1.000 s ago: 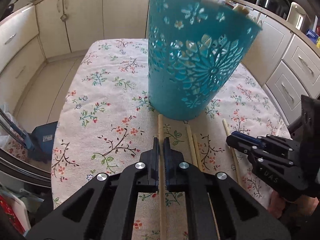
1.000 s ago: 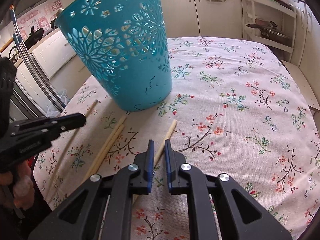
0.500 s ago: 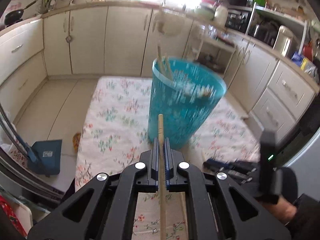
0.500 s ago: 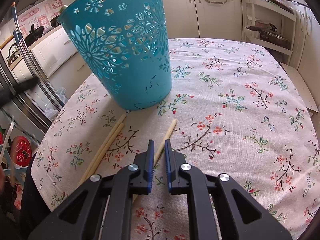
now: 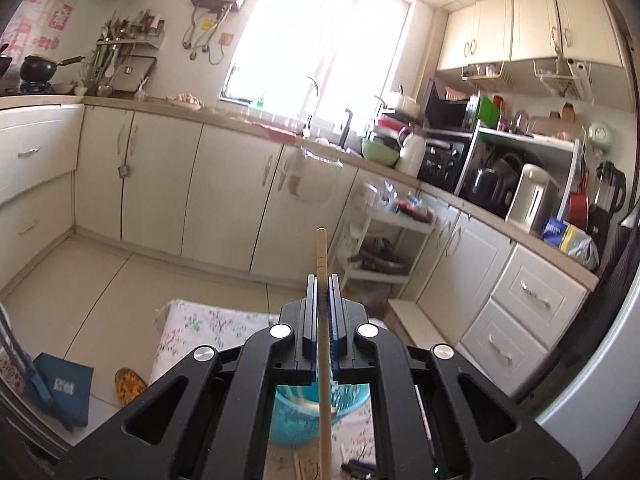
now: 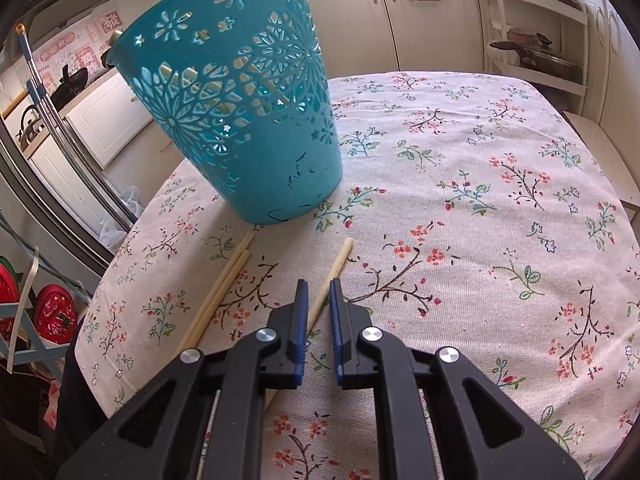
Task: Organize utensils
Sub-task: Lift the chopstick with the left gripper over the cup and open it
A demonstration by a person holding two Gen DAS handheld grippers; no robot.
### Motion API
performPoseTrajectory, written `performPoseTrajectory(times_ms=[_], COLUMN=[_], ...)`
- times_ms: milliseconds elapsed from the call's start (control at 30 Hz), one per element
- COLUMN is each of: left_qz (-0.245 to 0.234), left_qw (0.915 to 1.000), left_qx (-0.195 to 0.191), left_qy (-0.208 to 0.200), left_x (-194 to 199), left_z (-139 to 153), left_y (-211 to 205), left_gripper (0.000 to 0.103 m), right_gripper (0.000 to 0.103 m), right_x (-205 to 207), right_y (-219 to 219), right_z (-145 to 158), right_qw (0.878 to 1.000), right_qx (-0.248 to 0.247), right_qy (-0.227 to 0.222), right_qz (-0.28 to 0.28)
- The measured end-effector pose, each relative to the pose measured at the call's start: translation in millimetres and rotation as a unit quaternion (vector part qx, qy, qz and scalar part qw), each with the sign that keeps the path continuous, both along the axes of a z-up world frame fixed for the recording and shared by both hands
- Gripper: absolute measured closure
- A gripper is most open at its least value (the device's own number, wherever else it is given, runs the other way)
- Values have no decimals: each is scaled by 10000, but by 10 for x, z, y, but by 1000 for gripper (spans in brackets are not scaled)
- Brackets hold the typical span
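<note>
Gripping a single wooden chopstick between its closed fingers, the left gripper now points out across a kitchen, at cream cabinets and a bright window. A second ago it sat low over the table with the same chopstick lying flat beside its mates; since then it has risen well above the table, and the chopstick has come up with it. The stick runs lengthwise through the jaws, its blunt tip poking out past the fingertips. Under the gripper, the open top of the teal basket shows, with pale sticks inside it, and the flowered tablecloth lies beyond.

From the right wrist view, little has changed. The right gripper hangs just above the tablecloth, its jaws nearly together with a narrow gap between them. One chopstick lies on the cloth in line with that gap; whether the pads touch it cannot be told. Two more chopsticks lie side by side to the left, their far ends close to the foot of the basket, which stands upright on the table. The left gripper, seen at this view's left edge a second ago, is gone from it.
</note>
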State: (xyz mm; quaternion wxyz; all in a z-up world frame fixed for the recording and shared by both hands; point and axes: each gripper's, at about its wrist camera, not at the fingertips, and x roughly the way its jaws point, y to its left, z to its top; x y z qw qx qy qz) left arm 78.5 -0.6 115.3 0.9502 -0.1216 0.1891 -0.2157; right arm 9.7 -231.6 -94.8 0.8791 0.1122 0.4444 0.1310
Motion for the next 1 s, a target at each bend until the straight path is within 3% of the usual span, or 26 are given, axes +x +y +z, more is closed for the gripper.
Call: performPoseTrajectory(times_ms=[233,667,1000], left_qz=[229,441,516], left_qw=[9992,9982,9983], left_qx=[-210,-374,-264], left_qy=[-241,-160,-72], left_x=[376,942,1047], left_z=[38,-420,-663], left_y=[-148,-403,-488], left_gripper=[98,98,98], right_gripper=[92,92,92], right_x=[3,11,11], right_y=[-33,-127,-124], right_z=[-17,-32,-30], right_qw=[9998,9994,9993], right_qx=[179,344,359], right_qy=[31,57,60], right_qz=[-15,-8,-12])
